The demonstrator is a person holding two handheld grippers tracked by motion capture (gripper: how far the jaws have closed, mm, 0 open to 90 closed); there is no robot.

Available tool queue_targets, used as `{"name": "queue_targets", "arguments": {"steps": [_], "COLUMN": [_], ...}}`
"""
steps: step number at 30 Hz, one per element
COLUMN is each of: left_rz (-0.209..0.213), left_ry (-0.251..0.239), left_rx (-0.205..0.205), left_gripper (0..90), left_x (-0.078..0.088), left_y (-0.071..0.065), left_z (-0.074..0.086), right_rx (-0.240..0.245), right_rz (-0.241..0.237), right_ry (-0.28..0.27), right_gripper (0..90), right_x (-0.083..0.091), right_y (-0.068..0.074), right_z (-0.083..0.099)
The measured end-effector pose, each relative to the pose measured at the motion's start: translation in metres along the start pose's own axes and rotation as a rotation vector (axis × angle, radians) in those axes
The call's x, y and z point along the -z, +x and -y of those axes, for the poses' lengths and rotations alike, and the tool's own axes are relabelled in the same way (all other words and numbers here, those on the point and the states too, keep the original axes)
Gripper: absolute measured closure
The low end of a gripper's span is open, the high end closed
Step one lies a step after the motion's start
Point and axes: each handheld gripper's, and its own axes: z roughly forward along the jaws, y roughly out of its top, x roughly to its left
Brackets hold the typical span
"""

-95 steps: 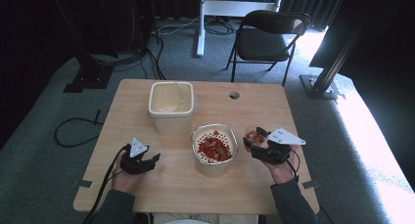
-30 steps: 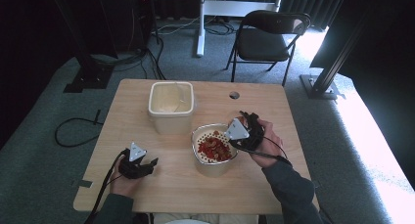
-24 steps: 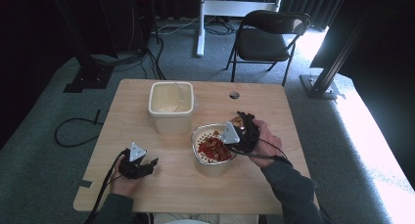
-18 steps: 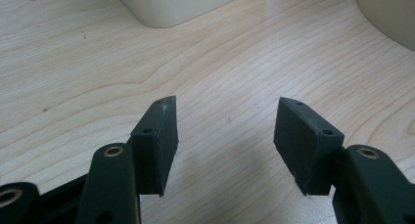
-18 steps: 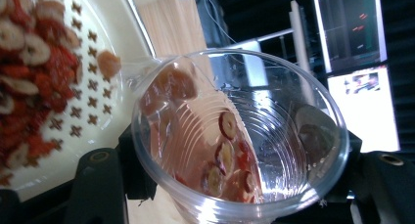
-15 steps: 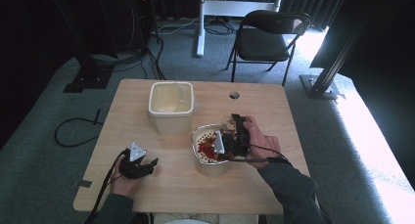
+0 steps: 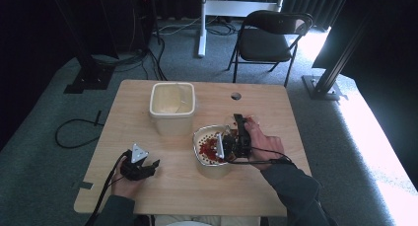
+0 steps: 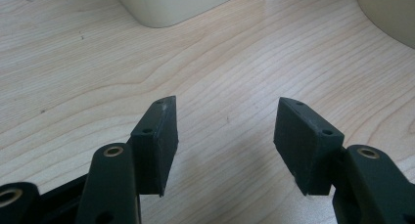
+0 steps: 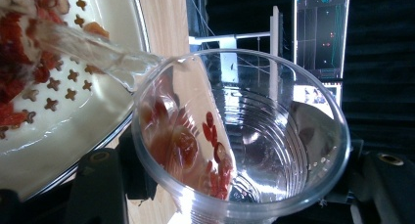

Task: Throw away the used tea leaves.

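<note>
Water is running out of the clear plastic cup (image 9: 244, 136) that my right gripper (image 7: 235, 137) has clamped between its jaws, one jaw on each side of the cup wall, and the cup is tipped hard over so its mouth faces the colander (image 7: 213, 146). From the right gripper view the stream (image 9: 93, 53) leaves the cup's rim and falls onto the red berries (image 9: 19, 48) heaped in the white perforated bowl of the colander, and a few red berries (image 9: 210, 136) cling to the inside of the cup. From the high view the colander sits near the middle of the wooden table (image 7: 148, 186), just in front of the cream tub (image 7: 172, 107), and my right hand (image 7: 259, 144) holds the gripper at the colander's right rim. My left gripper (image 7: 139, 168) is down near the front left of the table, well apart from the colander; in the left gripper view its jaws stand wide apart with nothing between them, bare wood under them, the tub's base (image 8: 176, 4) ahead and a curved cream wall (image 8: 391, 13) at the upper right
</note>
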Motion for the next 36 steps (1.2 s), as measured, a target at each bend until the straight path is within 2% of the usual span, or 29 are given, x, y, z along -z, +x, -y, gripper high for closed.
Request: {"name": "queue_targets", "arguments": {"steps": [6, 12, 13, 16, 23, 30, 35, 36], "left_rz": [-0.001, -0.001, -0.002, -0.002, -0.002, -0.003, -0.002, -0.003], "left_ry": [0.0, 0.002, 0.003, 0.002, 0.003, 0.004, 0.003, 0.003], "left_rx": [-0.001, -0.005, -0.008, -0.007, -0.008, -0.009, -0.011, -0.01], "left_gripper": [42.8, 42.8, 42.8, 42.8, 42.8, 42.8, 42.8, 42.8], "left_x": [0.0, 0.0, 0.0, 0.0, -0.001, -0.001, -0.001, -0.001], "left_y": [0.0, 0.0, -0.001, -0.001, -0.001, -0.002, -0.002, -0.002], "left_z": [0.0, 0.0, 0.0, 0.0, 0.0, 0.0, 0.0, 0.0], "right_rx": [0.024, 0.08, 0.105, 0.137, 0.155, 0.192, 0.197, 0.203], "right_rz": [0.004, 0.021, 0.022, 0.034, 0.045, 0.053, 0.07, 0.07], "right_ry": [0.008, 0.008, 0.002, 0.008, 0.032, -0.01, 0.049, 0.048], "right_gripper": [33.7, 33.7, 33.7, 33.7, 33.7, 33.8, 33.9, 33.9], "right_x": [-0.001, 0.001, 0.002, 0.002, 0.001, 0.01, 0.002, 0.001], "right_y": [0.001, 0.004, 0.006, 0.008, 0.01, 0.015, 0.013, 0.013], "right_z": [-0.002, -0.007, -0.01, -0.012, -0.01, -0.017, -0.009, -0.01]}}
